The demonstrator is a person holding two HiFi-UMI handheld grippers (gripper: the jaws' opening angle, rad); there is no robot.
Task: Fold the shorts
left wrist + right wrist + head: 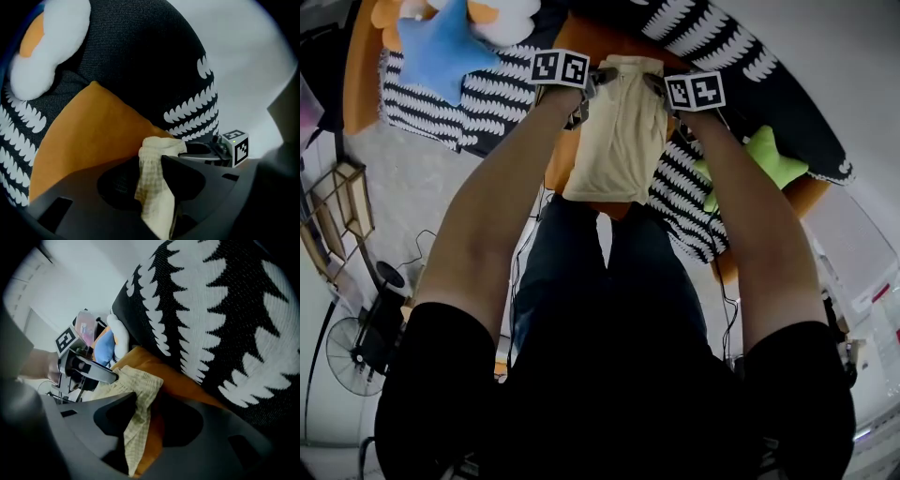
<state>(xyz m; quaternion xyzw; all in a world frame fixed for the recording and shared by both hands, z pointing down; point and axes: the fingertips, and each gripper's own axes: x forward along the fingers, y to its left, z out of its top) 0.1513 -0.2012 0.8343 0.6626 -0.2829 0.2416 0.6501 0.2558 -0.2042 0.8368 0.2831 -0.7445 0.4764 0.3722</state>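
**Desk:** What have the grippers got?

**Photographer:** The left gripper (157, 157) is clamped on one upper corner of the cream shorts (617, 131), and the right gripper (143, 401) nips the other. The shorts hang between them, in front of the orange sofa cushion (84, 136). Their lower edge falls over the person's legs (609, 281).

**Desk:** What could go wrong?

**Photographer:** The right gripper's hold looks thin. A strip of orange shows beside the cloth between its jaws. A tug outward could free that corner, and the shorts would likely swing down off the sofa's front edge. If they are laid down askew, they could ruck up on the black-and-white throw (712, 37) and miss the flat cushion.

**Desk:** What can't be made out?

**Photographer:** Only one narrow panel shows, so it is unclear whether the shorts are already doubled. Each held corner is bunched in its gripper. The arms cover much of the sofa, and the right arm cuts off part of the green star pillow (769, 159). The blue star pillow (441, 47) lies well clear.
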